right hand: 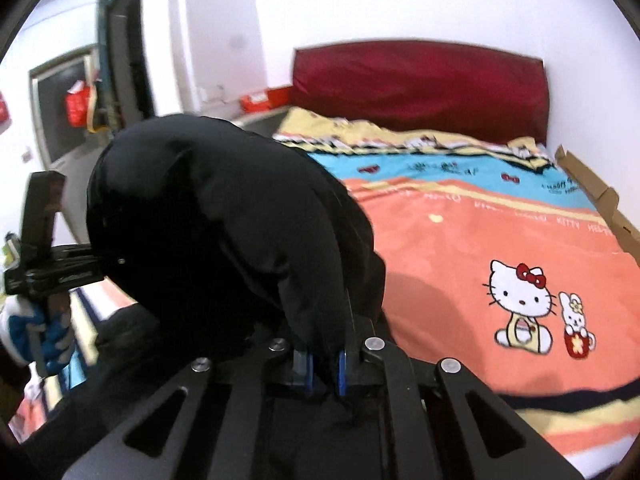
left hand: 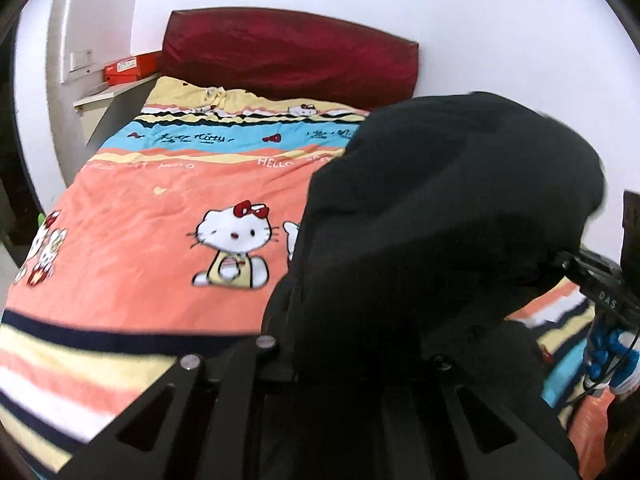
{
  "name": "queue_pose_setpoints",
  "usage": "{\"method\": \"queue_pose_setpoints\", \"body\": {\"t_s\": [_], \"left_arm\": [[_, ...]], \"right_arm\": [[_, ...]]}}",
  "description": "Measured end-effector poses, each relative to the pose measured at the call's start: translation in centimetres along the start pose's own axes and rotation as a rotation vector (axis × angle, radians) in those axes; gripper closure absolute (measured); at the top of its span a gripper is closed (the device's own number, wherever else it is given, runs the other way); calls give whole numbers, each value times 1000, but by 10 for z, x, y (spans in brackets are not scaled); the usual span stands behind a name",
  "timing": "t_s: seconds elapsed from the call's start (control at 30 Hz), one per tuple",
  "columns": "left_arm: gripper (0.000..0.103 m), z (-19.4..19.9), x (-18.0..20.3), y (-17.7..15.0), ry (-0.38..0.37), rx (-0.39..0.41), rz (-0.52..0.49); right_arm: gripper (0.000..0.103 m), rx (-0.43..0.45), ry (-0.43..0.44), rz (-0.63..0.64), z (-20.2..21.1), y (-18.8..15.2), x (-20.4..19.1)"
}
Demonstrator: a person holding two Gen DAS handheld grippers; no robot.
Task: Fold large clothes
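Observation:
A large black puffy garment (left hand: 448, 216) hangs bunched between both grippers above the bed. My left gripper (left hand: 352, 360) is shut on one part of it; the cloth covers its fingers. In the right wrist view the same garment (right hand: 216, 232) drapes over my right gripper (right hand: 324, 368), whose blue-padded fingers (right hand: 342, 372) are shut on a fold of it. Each view shows the other gripper at its edge: the right one in the left wrist view (left hand: 592, 276), the left one in the right wrist view (right hand: 60, 272), held by a blue-and-white gloved hand (right hand: 36, 332).
The bed is covered by an orange Hello Kitty quilt (left hand: 168, 216) with a dark red headboard (left hand: 288, 56). A cardboard piece (right hand: 596, 196) lies at the bed's right edge by the wall. A red box (left hand: 128, 66) sits on a bedside shelf; a doorway (right hand: 120, 60) is at the left.

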State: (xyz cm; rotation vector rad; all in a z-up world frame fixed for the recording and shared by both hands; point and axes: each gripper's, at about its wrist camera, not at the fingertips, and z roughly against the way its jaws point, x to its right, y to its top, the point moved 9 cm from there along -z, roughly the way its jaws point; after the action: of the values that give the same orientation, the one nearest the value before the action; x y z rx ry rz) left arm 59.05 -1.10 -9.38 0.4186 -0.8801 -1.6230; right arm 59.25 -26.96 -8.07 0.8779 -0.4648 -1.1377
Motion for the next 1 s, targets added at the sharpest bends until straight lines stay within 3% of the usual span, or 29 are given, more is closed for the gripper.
{"method": "queue_pose_setpoints", "body": {"t_s": [0.13,0.3,0.57,0.7,0.83,1.0], "left_arm": [[94,44,9,-39,-1,-7,-28],[94,68,14,-108,35,-56,-93],[92,45,18,-173,139,-80,-147],[91,31,22,-178,185,-48,-189],[89,37,23,-178,174,-38,-174],[77,53,29,-182,168,-44,-208]], "right_arm": [[95,9,13,15,57,-31,-32],[94,-74,0,17,91,-97,-62],[93,-215,-70,4,71,-196,-68],[93,-214,-103,-1,58,-207,-55],[93,-212,-115,5,56,-207,-52],[89,-203,-137,34,69,-207,-62]]}}
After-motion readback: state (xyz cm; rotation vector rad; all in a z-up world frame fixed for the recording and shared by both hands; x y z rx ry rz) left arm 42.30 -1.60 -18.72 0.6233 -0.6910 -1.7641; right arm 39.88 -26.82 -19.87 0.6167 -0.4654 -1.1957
